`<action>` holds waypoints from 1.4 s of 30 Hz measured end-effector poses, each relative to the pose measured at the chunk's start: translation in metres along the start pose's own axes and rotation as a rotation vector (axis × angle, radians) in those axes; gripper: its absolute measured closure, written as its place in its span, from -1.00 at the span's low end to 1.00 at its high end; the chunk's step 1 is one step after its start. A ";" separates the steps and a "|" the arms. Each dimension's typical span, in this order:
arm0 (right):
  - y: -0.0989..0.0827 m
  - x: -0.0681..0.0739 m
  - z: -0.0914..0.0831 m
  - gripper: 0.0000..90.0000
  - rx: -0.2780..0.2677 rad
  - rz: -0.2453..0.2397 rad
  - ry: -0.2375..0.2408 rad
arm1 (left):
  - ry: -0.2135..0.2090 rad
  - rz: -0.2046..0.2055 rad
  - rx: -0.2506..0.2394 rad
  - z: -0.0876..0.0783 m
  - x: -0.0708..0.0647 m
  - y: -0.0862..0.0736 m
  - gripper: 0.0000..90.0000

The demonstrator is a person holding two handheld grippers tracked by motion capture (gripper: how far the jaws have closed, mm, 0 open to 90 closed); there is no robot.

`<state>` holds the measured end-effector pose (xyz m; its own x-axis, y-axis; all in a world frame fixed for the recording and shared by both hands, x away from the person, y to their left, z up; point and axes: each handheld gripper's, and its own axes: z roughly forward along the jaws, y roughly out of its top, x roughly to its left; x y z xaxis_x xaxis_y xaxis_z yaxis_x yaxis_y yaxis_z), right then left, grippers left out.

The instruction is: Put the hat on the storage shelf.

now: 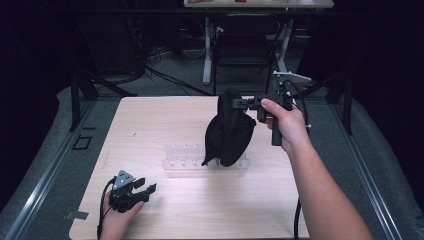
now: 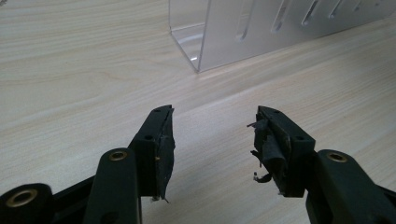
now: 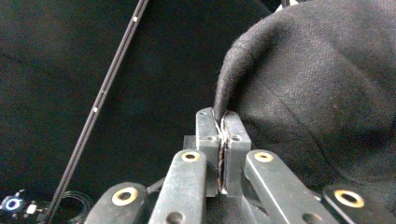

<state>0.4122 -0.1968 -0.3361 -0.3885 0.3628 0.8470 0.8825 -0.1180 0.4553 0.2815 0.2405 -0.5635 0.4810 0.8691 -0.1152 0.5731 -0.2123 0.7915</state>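
A black cloth [image 1: 229, 132] hangs in the air over the middle of the wooden table [image 1: 150, 125], its lower end drooping onto a clear plastic rack [image 1: 185, 156]. My right gripper [image 1: 243, 103] is shut on the cloth's top edge, held up at the right by a hand. In the right gripper view the jaws pinch a fold of the black cloth [image 3: 317, 93], my right gripper [image 3: 223, 119] pressed tight. My left gripper [image 1: 145, 187] rests low at the table's front left, open and holding nothing. The left gripper view shows my left gripper [image 2: 212, 116] with jaws apart above bare wood, worn pads [image 2: 268, 144] fraying.
The clear rack [image 2: 233, 32] with slots stands just beyond the left jaws. A cable [image 1: 102, 205] trails from the left gripper off the front edge. Beyond the table are a chair [image 1: 242, 45], table legs and floor cables in the dark.
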 end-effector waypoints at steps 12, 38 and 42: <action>-0.006 0.000 0.012 0.97 -0.001 0.012 0.020 | -0.044 0.016 -0.059 -0.004 -0.013 0.008 0.12; -0.011 -0.001 0.021 0.96 -0.013 0.051 0.052 | -0.171 0.178 -0.125 0.014 -0.079 0.084 0.32; -0.011 0.000 0.023 0.96 -0.011 0.052 0.056 | -0.187 0.201 -0.131 0.017 -0.088 0.092 0.35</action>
<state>0.4089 -0.1744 -0.3478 -0.3565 0.3034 0.8836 0.8990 -0.1461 0.4129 0.3030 0.1371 -0.4911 0.6971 0.7154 -0.0479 0.3699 -0.3016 0.8787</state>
